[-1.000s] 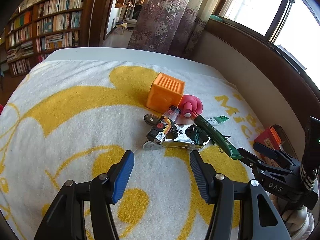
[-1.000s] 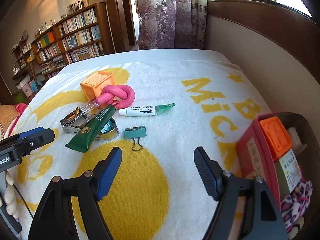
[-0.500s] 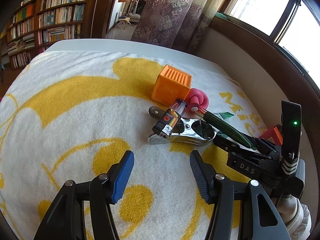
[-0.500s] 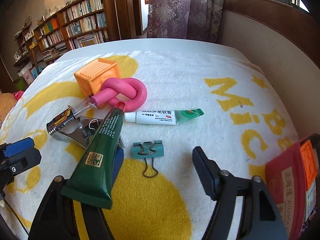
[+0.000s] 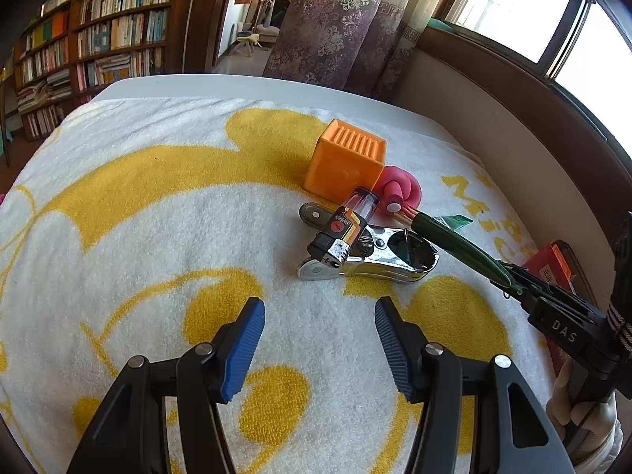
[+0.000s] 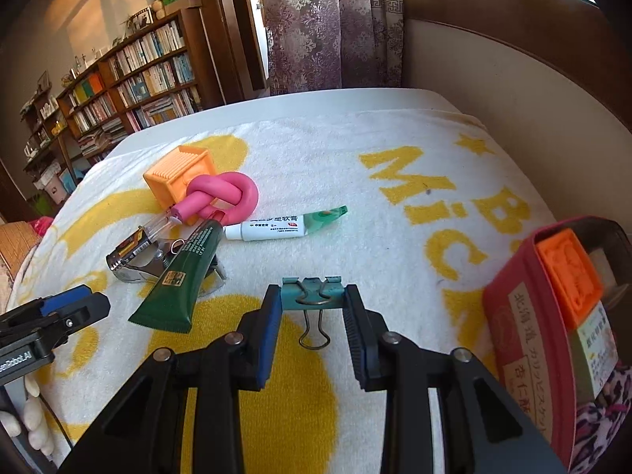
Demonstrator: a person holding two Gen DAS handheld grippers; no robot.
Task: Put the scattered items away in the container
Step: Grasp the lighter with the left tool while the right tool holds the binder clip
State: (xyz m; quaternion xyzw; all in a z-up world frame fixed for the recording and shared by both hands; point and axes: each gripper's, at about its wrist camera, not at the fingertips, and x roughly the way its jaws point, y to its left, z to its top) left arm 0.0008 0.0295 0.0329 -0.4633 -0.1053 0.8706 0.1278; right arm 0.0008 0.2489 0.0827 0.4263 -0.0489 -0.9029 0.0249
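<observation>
Teal binder clip (image 6: 311, 294) newly between closing hand-held gripper (image 6: 312, 300)

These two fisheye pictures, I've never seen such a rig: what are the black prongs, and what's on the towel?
No robot arm: a person holds a hand-held gripper in each hand, each with a camera looking along its jaws. In the left view, the left gripper hangs open over the yellow-and-white towel, holding nothing. In the right view, the right gripper has just been closing, its jaws around the teal binder clip. Scattered beyond: an orange ribbed cube, a pink knotted foam tube, a dark green tube, a small white ointment tube, a chrome spring clamp. The dark container sits right.
</observation>
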